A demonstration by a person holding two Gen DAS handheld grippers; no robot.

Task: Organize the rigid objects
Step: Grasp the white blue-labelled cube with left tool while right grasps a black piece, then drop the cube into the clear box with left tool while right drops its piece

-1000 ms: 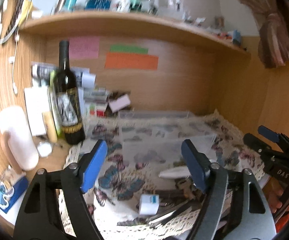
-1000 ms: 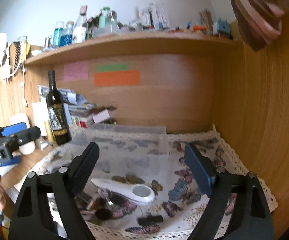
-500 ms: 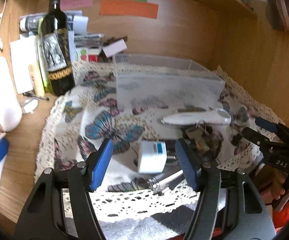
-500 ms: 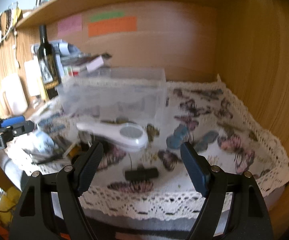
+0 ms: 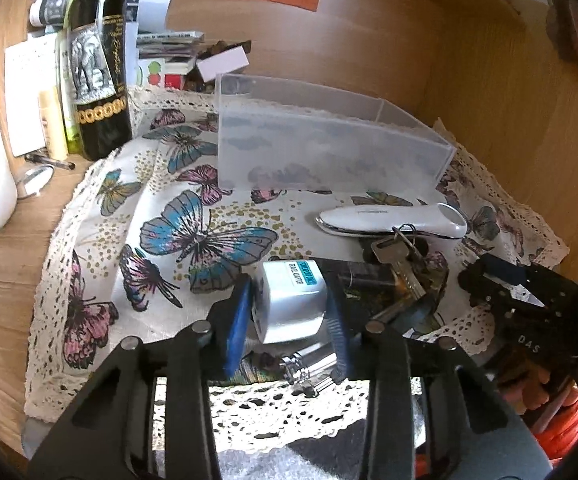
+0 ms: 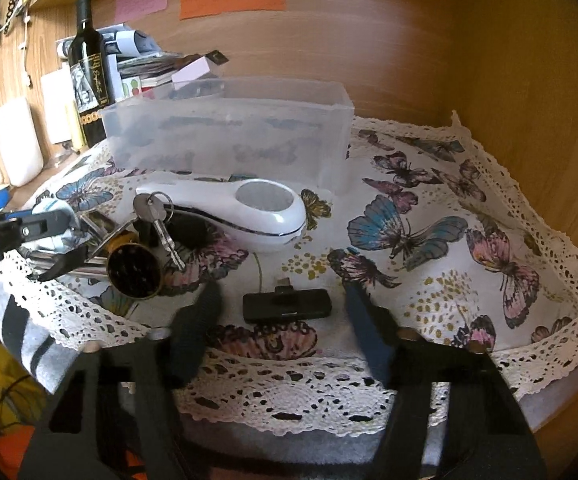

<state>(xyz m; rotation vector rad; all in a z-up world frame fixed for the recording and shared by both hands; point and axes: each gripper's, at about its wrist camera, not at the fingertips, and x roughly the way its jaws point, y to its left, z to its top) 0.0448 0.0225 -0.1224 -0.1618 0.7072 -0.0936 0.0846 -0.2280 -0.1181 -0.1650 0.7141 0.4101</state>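
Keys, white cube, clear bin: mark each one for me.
keys [image 6: 155, 216], right wrist view, on the round silver key head.
white cube [image 5: 291, 306], left wrist view, on its front face between the tool's fingers.
clear bin [image 5: 329, 156], left wrist view, on its front wall.

Glossy white plastic adapter [image 5: 291, 304], frosted plastic bin [image 5: 329, 152], lace-edged cloth [image 6: 429, 240], metal keys [image 6: 157, 220]

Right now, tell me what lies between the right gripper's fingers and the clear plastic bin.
In the right wrist view, a small black adapter lies between the right gripper fingers; beyond it, bare butterfly cloth, then the white handheld device before the bin.
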